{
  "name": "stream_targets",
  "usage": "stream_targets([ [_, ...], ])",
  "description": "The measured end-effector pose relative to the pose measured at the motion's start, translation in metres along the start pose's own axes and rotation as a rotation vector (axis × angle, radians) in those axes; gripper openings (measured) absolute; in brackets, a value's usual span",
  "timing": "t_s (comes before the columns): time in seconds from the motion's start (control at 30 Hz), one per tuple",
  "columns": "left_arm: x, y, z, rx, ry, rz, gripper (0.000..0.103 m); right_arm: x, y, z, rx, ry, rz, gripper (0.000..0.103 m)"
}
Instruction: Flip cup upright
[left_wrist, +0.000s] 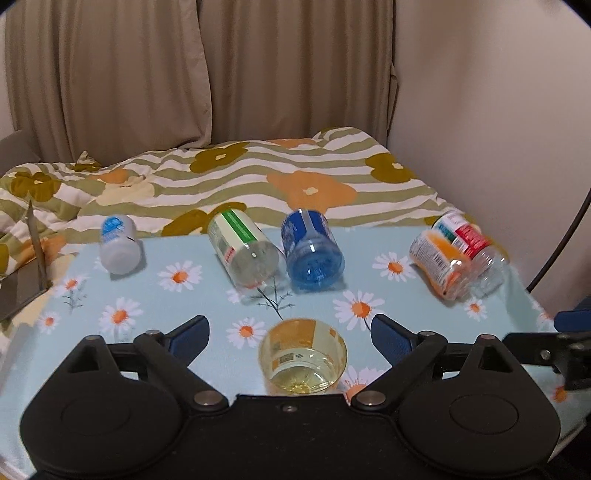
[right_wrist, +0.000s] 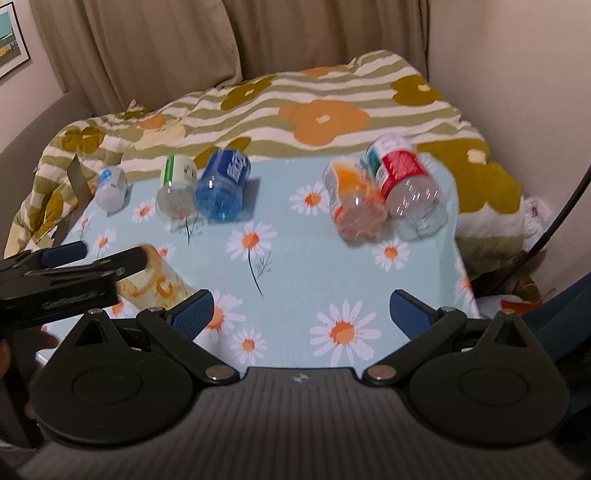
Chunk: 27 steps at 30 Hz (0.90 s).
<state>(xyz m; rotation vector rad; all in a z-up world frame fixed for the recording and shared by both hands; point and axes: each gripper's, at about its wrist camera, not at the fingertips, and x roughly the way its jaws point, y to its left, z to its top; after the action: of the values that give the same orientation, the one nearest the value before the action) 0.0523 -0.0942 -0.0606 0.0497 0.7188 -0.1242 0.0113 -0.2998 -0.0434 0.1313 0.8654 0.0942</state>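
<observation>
A clear yellow cup lies on its side on the daisy tablecloth, one round end toward the left wrist camera. My left gripper is open, and the cup sits between its blue-padded fingers, close to the gripper's base, with a gap on each side. In the right wrist view the same cup shows partly hidden behind the left gripper. My right gripper is open over the table's near right part, with nothing between its fingers.
Several cut bottles lie on their sides along the table's far edge: white, green-labelled, blue, orange and red-labelled. Behind is a bed with a flowered quilt. A black cable hangs at right.
</observation>
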Motion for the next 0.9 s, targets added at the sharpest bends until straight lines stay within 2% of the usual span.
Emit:
stream_targets([
  [0.07, -0.015, 0.006, 0.008, -0.009, 0.015, -0.001, 0.103, -0.008, 0.006, 0.007, -0.007, 0.019, -0.017, 0.103],
  [0.23, -0.049, 0.027, 0.019, -0.033, 0.06, -0.013, 0.103, -0.029, 0.026, 0.013, -0.044, 0.019, -0.057, 0.103],
  [0.37, -0.063, 0.042, 0.019, -0.032, 0.112, 0.012, 0.103, -0.041, 0.041, 0.011, -0.067, 0.003, -0.091, 0.103],
  [0.57, -0.072, 0.059, 0.007, -0.042, 0.152, 0.039, 0.103, -0.043, 0.054, 0.004, -0.039, 0.034, -0.112, 0.103],
  [0.9, -0.073, 0.07, -0.001, -0.032, 0.16, 0.036, 0.103, -0.04, 0.066, -0.011, -0.027, 0.057, -0.14, 0.103],
])
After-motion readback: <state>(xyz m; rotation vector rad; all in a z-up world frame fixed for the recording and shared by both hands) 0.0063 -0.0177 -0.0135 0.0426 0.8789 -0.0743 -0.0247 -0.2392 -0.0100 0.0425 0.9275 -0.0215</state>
